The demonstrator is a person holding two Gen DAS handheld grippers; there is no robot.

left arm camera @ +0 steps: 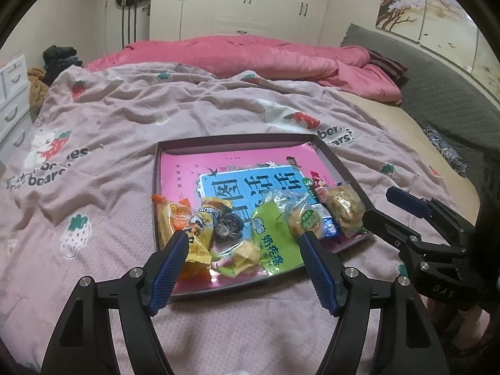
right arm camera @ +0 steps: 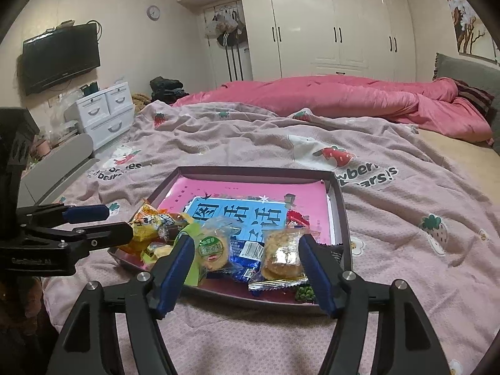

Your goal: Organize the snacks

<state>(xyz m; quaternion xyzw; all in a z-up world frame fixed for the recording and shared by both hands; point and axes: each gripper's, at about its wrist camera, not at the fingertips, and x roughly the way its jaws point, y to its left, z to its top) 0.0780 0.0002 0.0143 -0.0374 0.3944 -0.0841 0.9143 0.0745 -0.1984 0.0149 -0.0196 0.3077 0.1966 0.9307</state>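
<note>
Now snacks (left arm camera: pixel 250 228) in tray (left arm camera: pixel 237 143), below empty left gripper (left arm camera: pixel 243 237)

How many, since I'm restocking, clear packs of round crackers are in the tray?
2: the green-labelled cracker pack at the front middle of the tray, and the plain cracker pack just right of it. More may lie hidden.

We see a shallow tray (left arm camera: pixel 337 159) lying on the blanket (left arm camera: pixel 131 118) spread over the bed, a book (left arm camera: pixel 243 184) flat inside it. Wrapped snacks (left arm camera: pixel 272 231) crowd the tray's near edge, on top of the book. Behind the blanket a quilt (left arm camera: pixel 265 56) lies bunched, wardrobes (right arm camera: pixel 337 25) beyond it. In the right wrist view, a drawer unit (right arm camera: pixel 106 112) stands left of the bed, under a wall television (right arm camera: pixel 59 56).
</note>
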